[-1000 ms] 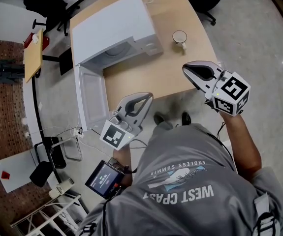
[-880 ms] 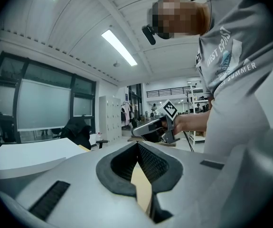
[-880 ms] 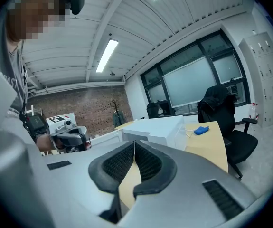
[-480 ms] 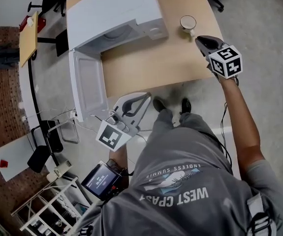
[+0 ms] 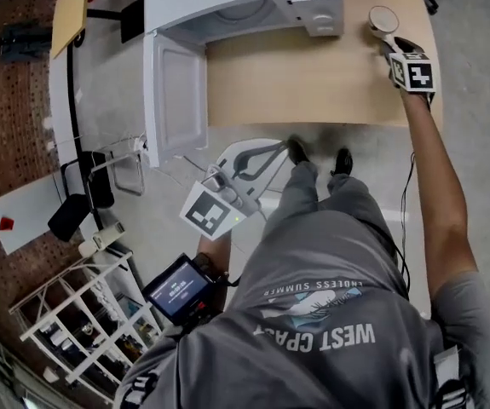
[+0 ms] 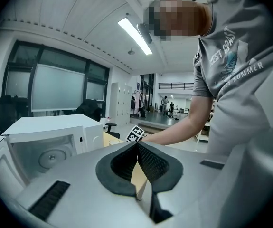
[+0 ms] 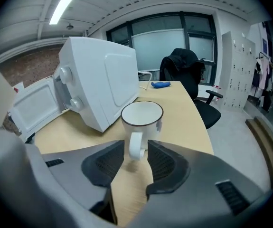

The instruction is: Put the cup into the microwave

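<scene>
The left hand-held gripper (image 6: pixel 137 148), jaws together on nothing, hangs short of the bench (image 5: pixel 296 83), well apart from the cup (image 7: pixel 142 120). The right hand-held gripper (image 7: pixel 135 150) is the nearer one: its jaws are opening, with the cup's handle (image 7: pixel 135 144) between them, seemingly unpressed. The white cup stands upright and empty on the bench, handle towards that gripper. Beyond, to its left, the microwave (image 7: pixel 103 84) has its door (image 7: pixel 32 108) open and its cavity empty

A light wooden table (image 5: pixel 313 83) has a small blue object (image 7: pixel 161 84) lying near its far end, and a black office chair (image 7: pixel 186 65) stands just beyond it. A white wire rack (image 5: pixel 83 331) stands near reddish brick-patterned flooring (image 5: pixel 6 118).
</scene>
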Available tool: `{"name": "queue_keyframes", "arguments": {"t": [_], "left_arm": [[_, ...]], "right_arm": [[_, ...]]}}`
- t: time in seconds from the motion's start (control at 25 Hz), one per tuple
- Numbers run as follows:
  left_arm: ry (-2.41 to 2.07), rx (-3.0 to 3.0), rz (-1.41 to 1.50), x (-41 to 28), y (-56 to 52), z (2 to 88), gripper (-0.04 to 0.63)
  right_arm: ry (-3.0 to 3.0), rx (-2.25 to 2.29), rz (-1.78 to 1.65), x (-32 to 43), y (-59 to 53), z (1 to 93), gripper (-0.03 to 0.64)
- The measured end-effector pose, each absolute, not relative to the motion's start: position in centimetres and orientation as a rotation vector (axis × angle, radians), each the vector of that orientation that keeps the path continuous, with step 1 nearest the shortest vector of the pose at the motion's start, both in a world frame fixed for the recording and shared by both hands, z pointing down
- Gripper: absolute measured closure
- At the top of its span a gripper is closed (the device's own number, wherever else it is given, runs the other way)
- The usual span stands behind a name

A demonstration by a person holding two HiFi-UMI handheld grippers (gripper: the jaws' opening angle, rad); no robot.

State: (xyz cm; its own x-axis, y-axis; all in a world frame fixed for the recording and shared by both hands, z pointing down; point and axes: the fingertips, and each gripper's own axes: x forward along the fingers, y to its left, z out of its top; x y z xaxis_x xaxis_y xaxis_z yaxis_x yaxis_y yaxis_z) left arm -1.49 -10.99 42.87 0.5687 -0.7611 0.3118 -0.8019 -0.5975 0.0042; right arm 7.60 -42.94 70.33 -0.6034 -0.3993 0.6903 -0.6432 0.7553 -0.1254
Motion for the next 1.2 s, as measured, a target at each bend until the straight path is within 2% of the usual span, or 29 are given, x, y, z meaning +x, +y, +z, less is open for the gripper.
{"name": "queue_keyframes", "arguments": {"t": [0.2, 0.28, 1.08, 1.2], "left_arm": [[-1.387, 2.453, 0.429, -3.2, -10.0, 45.2, 0.572], [-1.389, 2.521, 0.383, -3.5, -9.4, 43.3, 0.572], [-1.379, 2.709, 0.382, -3.0, -6.7, 38.4, 0.572], [-1.39, 2.726, 0.276, -2.4, -7.6, 37.5, 0.572]], "right_arm": [[-2.278, 0.842, 0.425, 5.8, -43.9, 71.6, 0.476], [-2.279, 0.885, 0.416, 6.2, -43.2, 70.0, 0.538], [-2.485, 0.818, 0.567, 8.7, -34.3, 59.4, 0.546], [-2.529, 0.805, 0.541, 9.7, -33.0, 56.1, 0.546]]}}
